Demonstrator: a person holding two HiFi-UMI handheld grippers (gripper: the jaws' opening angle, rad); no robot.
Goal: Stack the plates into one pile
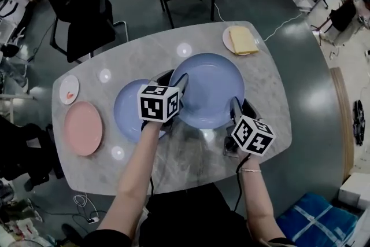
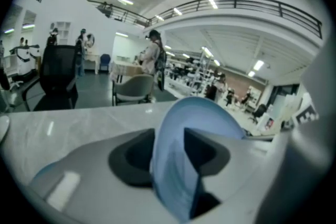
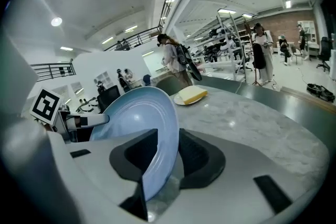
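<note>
Jaws of the left gripper and right gripper pinch the big blue plate by its rim; the small blue plate sits beside the left one.

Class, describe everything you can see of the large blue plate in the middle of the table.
The large blue plate is round, pale blue, smooth and glossy like glazed ceramic, with a shallow well and a wide rim, and it is empty. The left gripper clamps its near rim on one side, the right gripper on the other. It is held over the middle of the marble-look table, its left edge overlapping the smaller blue plate; whether the two touch cannot be told.
</note>
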